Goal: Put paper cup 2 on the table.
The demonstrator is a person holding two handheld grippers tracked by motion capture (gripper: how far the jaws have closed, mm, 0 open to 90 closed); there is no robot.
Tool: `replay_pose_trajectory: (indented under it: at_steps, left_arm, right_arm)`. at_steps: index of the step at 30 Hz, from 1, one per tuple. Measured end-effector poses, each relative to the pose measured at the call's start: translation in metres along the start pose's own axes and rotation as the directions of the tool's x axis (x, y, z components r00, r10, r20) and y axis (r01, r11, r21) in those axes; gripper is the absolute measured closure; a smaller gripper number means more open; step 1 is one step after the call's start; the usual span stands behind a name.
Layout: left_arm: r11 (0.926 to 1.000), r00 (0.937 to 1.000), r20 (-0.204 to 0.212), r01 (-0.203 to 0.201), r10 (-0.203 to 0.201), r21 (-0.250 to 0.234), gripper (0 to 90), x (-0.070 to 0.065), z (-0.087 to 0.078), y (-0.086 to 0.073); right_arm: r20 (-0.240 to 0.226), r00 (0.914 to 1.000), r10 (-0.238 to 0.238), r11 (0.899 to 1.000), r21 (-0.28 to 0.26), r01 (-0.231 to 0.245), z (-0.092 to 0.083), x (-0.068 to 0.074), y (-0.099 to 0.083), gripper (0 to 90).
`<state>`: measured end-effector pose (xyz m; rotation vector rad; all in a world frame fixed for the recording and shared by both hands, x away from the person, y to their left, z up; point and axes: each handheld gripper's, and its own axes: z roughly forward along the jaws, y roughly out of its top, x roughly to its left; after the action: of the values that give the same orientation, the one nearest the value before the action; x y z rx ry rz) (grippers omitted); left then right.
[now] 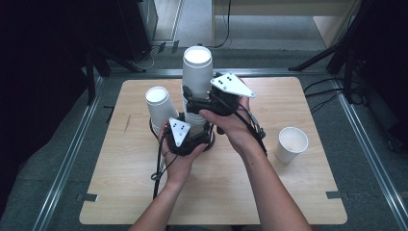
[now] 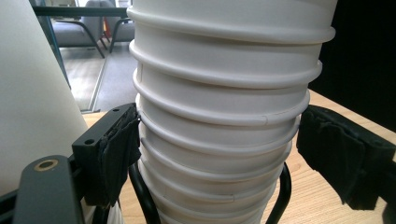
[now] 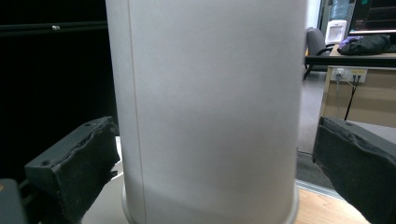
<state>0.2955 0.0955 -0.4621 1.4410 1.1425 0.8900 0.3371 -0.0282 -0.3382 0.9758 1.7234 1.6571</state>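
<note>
While both grippers' fingers point(image 2: 116, 154) stand released around the cup stack point(image 1: 196, 82), a single cup point(image 1: 291, 144) sits empty.

You stand at a pale wooden worktop point(image 1: 288, 192) with rounded corners, set on grey floor point(image 1: 365, 192) and framed by metal rails point(image 1: 67, 159). Black curtains point(image 1: 43, 72) darken the left and upper right of the high view. Black stand legs point(image 1: 317, 60) splay at upper right. In the right gripper view's upper right you see a desk point(image 3: 355, 93), an office chair point(image 3: 316, 44) and a monitor point(image 3: 376, 14).
</note>
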Motion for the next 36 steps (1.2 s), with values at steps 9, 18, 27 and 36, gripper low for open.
replay_pose_trajectory:
  at_steps: [9,18,27,36]
  left_arm:
    - [1.0,1.0,0.001,0.001,-0.001,0.001,13.9,0.0,0.0,0.0]
    - [1.0,1.0,0.002,0.001,-0.001,0.002,14.0,0.0,0.0,0.0]
    - [1.0,1.0,0.003,-0.001,0.001,0.001,14.0,0.001,0.0,0.0]
    - [1.0,1.0,0.005,0.0,0.0,0.003,14.1,0.001,0.0,0.0]
  right_arm:
    - [0.015,0.9999,0.005,1.0,0.012,-0.005,0.014,0.006,0.0,5.7]
    - [0.037,0.9993,-0.002,1.0,-0.01,0.002,0.014,0.008,0.003,11.3]
    - [0.046,0.9986,-0.026,0.999,-0.044,0.028,0.012,0.011,0.014,11.8]
    - [0.055,0.9983,-0.018,0.997,-0.068,0.022,0.013,0.011,0.019,12.4]
